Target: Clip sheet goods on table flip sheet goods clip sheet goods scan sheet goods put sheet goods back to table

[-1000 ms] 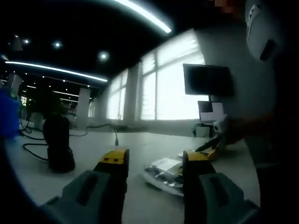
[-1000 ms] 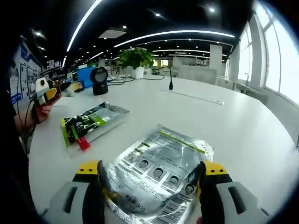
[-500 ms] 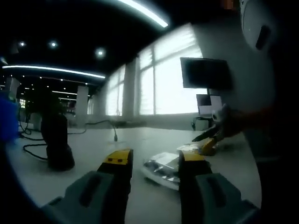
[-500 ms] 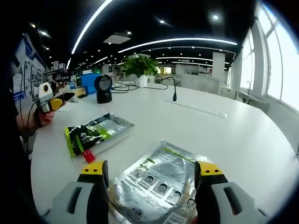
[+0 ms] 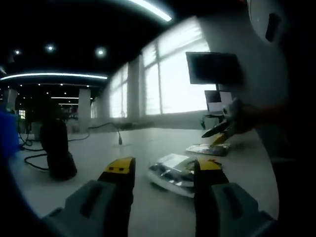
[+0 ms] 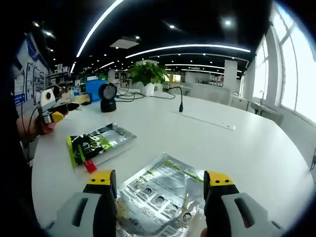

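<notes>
Over on the left of the big white round table (image 6: 256, 148), the person's left gripper (image 6: 58, 109) hangs above the near edge, its yellow-tipped jaws parted wide and nothing between them. Past it a black dome-shaped scanner on a stand (image 6: 107, 97) sits beside a blue box (image 6: 92, 87) and a leafy green plant in a white pot (image 6: 146, 76), with a thin black gooseneck microphone (image 6: 179, 101) rising further right. Nearer in, a green and silver foil pouch with a red tab (image 6: 96, 143) lies flat on the tabletop. Just right of it, and apart from it, the shiny silver sheet pouch printed with small portraits (image 6: 160, 197) lies flat too, directly ahead of the right gripper (image 6: 158, 185), whose jaws stand spread to either side of its near end; whether they touch it I cannot tell. From the left gripper's own view, both pouches lie beyond its open jaws.
</notes>
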Demonstrator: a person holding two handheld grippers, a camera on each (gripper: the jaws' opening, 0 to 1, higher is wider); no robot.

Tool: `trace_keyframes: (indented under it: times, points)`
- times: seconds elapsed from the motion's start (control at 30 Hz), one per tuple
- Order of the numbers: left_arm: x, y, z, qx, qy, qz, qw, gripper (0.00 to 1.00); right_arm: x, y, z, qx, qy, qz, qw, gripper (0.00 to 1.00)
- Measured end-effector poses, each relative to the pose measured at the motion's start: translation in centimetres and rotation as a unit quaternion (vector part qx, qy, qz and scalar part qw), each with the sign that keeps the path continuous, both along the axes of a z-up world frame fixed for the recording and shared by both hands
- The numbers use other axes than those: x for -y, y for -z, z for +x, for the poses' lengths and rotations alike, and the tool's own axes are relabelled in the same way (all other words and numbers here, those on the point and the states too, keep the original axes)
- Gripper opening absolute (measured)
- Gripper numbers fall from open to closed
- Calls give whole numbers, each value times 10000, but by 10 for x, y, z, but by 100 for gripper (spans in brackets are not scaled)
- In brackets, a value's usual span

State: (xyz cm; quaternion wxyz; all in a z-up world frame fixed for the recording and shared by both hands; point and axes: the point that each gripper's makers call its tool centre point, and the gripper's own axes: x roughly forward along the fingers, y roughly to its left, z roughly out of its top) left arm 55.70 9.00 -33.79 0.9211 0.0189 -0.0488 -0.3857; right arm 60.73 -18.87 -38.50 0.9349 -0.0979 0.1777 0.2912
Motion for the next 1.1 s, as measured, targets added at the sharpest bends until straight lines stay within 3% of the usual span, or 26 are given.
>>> trace_keyframes:
  times: [0.27, 0.37, 0.5, 0.63, 0.83, 0.97, 1.1]
  points:
    - [0, 1, 2, -9, -23, -17, 10000, 40, 20, -10, 9, -12, 72, -112, 9999, 65]
    - [-1, 2, 3, -17, -25, -26, 10000, 41, 25, -12, 14, -49, 216, 4, 9998, 63]
    - [8, 7, -1, -160, 252, -4, 9996, 39, 29, -6, 20, -125, 170, -93, 9997, 62]
    - [9, 10, -1, -167, 238, 121, 9995, 39, 36, -6, 28, -196, 182, -64, 9996, 57]
    - [5, 7, 1, -215, 194, -55, 9996, 37, 51, -6, 44, -276, 250, -185, 9991, 53]
    - [13, 8, -6, -127, 352, 114, 9992, 37, 60, 2, 52, -444, 285, -318, 9981, 44]
    - [12, 8, -6, -153, 407, 47, 9990, 36, 61, 10, 57, -654, 271, -373, 9968, 42]
